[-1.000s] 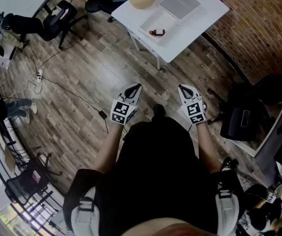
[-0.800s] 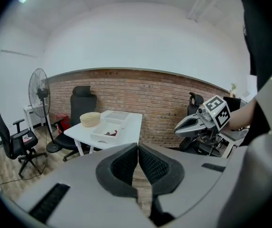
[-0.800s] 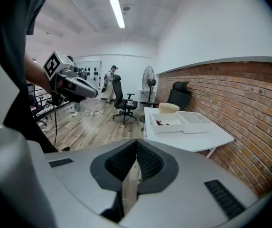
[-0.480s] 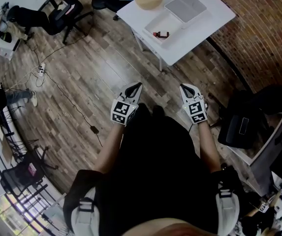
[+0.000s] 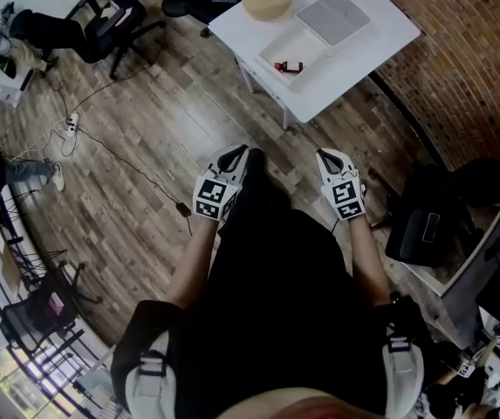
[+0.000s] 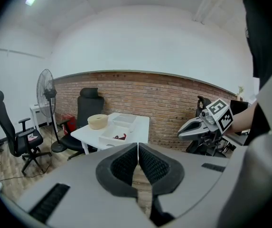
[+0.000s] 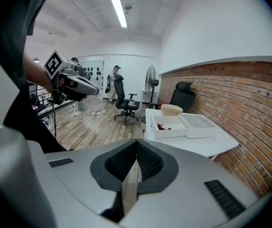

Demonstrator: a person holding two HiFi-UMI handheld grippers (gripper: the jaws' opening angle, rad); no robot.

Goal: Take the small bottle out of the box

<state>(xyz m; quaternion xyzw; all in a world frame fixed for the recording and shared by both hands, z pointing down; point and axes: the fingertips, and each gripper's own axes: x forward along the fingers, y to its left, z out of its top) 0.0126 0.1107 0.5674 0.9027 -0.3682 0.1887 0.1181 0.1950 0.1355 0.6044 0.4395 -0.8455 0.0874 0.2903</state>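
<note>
Small bottle (image 5: 289, 66) lay in the box (image 5: 295, 44), well ahead of left gripper (image 5: 242, 154) and right gripper (image 5: 323, 155), both closed and empty; one needed opening on approach.

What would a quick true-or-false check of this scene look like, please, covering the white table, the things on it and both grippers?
1. The small dark red bottle lies inside the open white box. True.
2. The left gripper is holding the bottle. False: its jaws are shut on nothing, and it is well short of the table.
3. The round beige roll sits on the white table, beside the box. True.
4. The right gripper has its jaws wide open. False: they are closed together and empty.
5. The table stands on carpet. False: it stands on a wood-plank floor.
</note>
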